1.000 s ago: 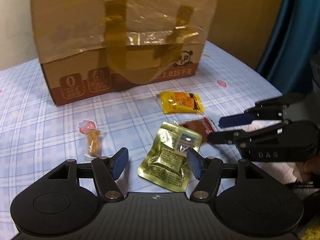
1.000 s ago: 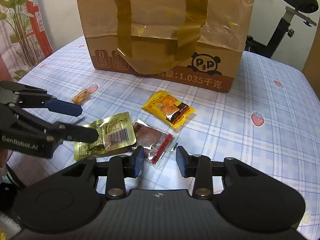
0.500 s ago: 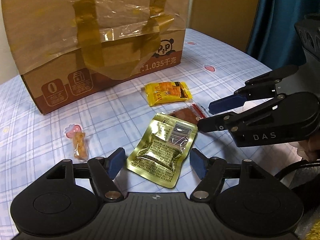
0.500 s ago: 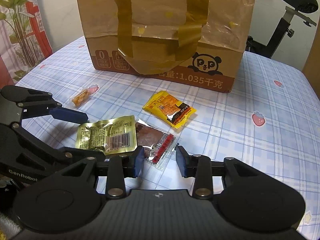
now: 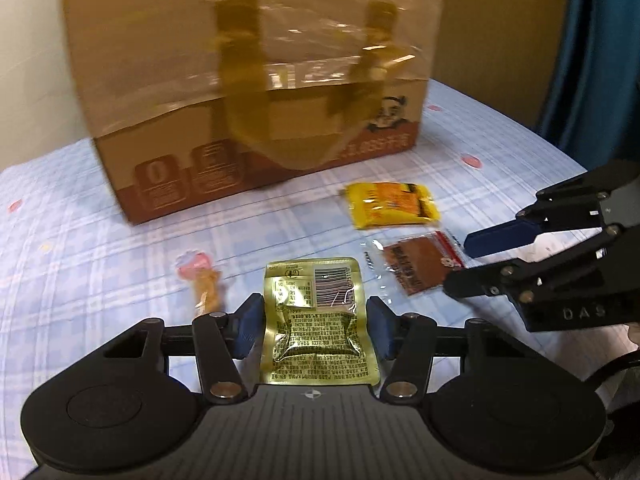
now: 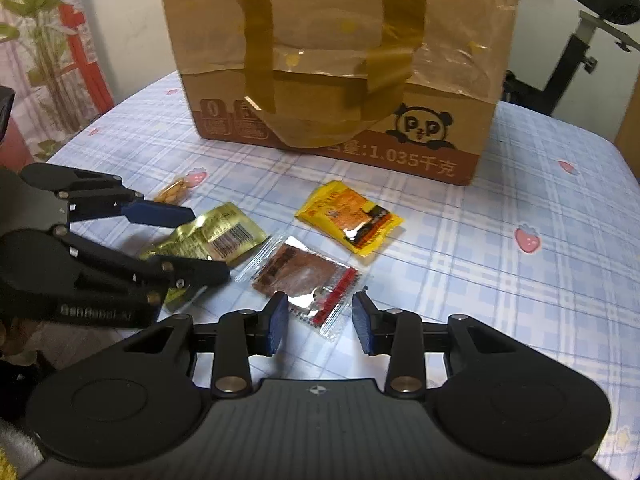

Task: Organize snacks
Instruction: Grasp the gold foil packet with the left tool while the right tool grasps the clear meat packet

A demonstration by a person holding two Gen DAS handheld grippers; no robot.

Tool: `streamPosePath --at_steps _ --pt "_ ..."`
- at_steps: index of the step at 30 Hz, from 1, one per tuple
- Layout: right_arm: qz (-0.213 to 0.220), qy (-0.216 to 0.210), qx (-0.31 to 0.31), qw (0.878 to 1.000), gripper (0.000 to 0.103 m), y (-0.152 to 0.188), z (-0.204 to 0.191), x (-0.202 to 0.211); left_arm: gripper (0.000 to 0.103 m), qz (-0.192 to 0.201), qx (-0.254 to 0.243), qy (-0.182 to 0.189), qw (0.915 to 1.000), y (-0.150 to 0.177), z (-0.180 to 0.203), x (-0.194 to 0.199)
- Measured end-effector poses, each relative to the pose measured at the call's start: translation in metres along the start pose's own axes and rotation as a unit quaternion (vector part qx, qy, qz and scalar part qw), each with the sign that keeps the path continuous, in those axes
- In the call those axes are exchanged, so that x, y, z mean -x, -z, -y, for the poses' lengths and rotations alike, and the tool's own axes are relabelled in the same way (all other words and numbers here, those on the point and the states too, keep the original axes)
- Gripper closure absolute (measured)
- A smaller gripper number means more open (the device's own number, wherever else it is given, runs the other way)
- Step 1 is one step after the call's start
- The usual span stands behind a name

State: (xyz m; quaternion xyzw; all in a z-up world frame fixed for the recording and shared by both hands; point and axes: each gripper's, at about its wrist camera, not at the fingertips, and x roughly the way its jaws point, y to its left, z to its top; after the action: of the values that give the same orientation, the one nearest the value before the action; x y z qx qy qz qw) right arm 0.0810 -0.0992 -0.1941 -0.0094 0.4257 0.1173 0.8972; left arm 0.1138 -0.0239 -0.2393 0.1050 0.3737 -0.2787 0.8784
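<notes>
While the gold packet (image 5: 318,320) lies flat on the checked tablecloth (image 5: 100,248), it is flanked on both sides by the blue pads of the left gripper (image 5: 316,330), whose jaws are closing around it; from the left wrist view it cannot be told whether the pads already press on its edges. Just beside it, a small orange snack (image 5: 206,290) is seen near a strawberry print. To the right, a clear packet with brown contents (image 6: 306,276) is laid on the cloth, its near corner reaching between the spread jaws of the right gripper (image 6: 320,320), by which nothing is gripped. A yellow packet (image 6: 348,222) is placed beyond the clear packet with brown contents, nearer the taped cardboard box (image 6: 340,60), which is stood upright at the far side of the table. Behind the box, part of an exercise bike (image 6: 592,32) is shown.
</notes>
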Motion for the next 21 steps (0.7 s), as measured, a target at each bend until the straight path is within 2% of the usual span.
streamPosePath --at_steps 5,13,14,17,21 --pt "0.003 -0.003 0.083 0.997 0.061 -0.005 -0.013 -0.005 0.044 0.005 0.014 -0.001 0.9999 0.004 -0.004 0.005" --pt "-0.006 -0.049 0.143 0.988 0.057 -0.022 -0.013 -0.019 0.044 0.017 0.026 0.002 0.9995 0.008 -0.005 0.007" --pt "-0.008 -0.056 0.151 0.987 0.054 -0.025 -0.012 -0.021 0.044 0.018 0.03 0.004 0.9994 0.008 -0.006 0.008" --pt "-0.011 -0.073 0.156 0.985 0.047 -0.031 -0.007 -0.028 0.044 0.021 0.04 0.006 0.999 0.008 -0.008 0.008" --pt "-0.01 -0.094 0.132 0.987 0.044 -0.034 0.002 -0.034 0.044 0.025 0.046 0.002 0.9986 0.01 -0.007 0.009"
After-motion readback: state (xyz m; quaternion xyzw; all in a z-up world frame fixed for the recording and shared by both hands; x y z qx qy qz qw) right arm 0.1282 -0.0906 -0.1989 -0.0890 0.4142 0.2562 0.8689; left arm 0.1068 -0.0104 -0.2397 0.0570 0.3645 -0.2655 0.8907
